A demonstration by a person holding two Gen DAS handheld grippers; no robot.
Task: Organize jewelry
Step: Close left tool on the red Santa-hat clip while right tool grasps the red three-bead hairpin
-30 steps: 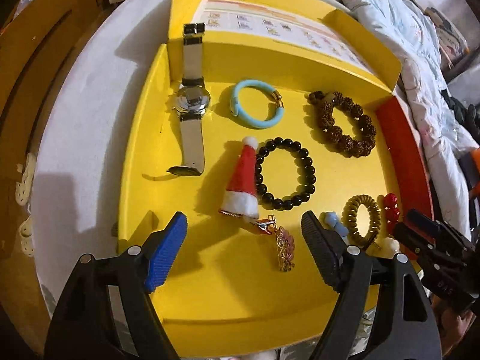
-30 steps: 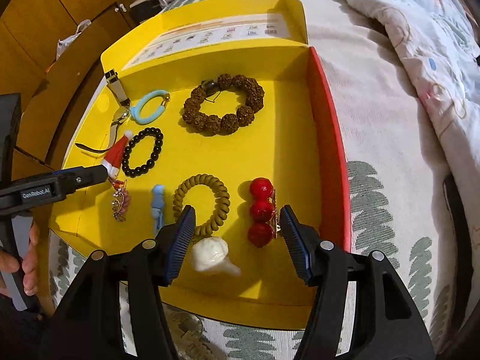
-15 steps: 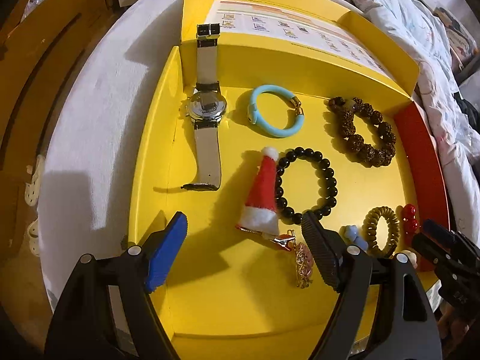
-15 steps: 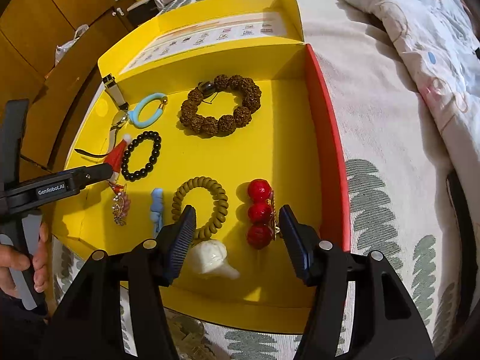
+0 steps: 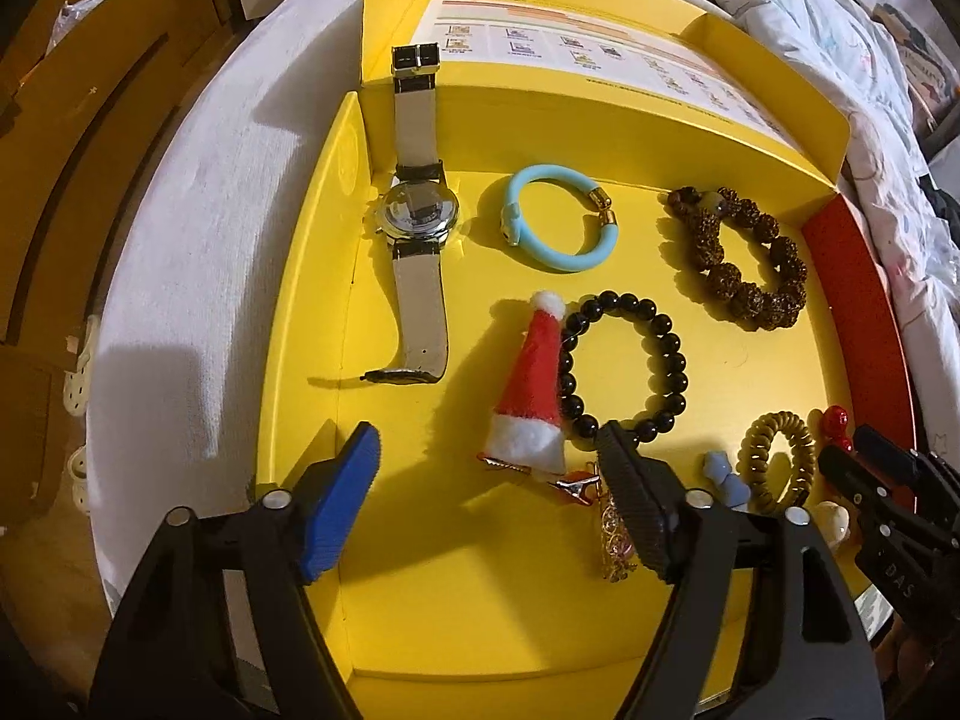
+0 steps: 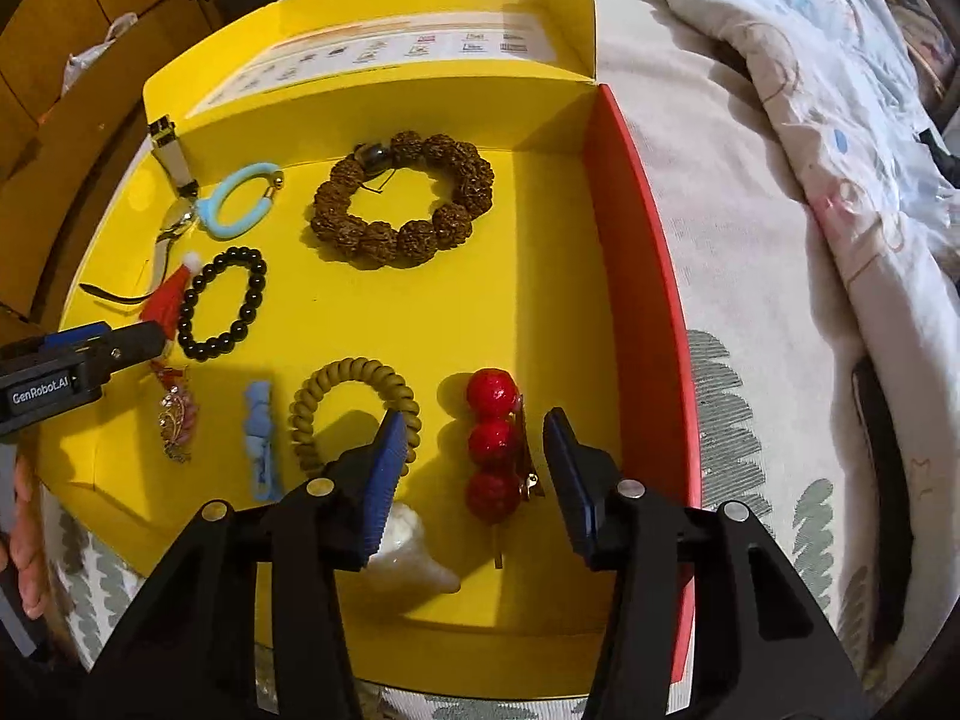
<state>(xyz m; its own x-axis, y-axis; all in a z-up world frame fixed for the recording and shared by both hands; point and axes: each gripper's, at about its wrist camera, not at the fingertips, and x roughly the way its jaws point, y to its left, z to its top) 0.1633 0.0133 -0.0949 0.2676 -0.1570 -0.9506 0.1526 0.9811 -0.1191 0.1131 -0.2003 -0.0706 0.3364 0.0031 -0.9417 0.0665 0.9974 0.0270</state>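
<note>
Ten pieces are lying in the shallow yellow cardboard tray [image 6: 528, 276] on the bed: one silver wristwatch [image 5: 418, 222], three bracelets, two hair ties and four clips. Only the right wrist view is showing the white shell-shaped clip [image 6: 408, 558] whole; only the left is showing the watch face-down and flat. The left gripper [image 5: 489, 501] is hovering with fingers spread; the right gripper [image 6: 477, 474], fingers spread, is straddling the red three-ball clip [image 6: 493, 444].
</note>
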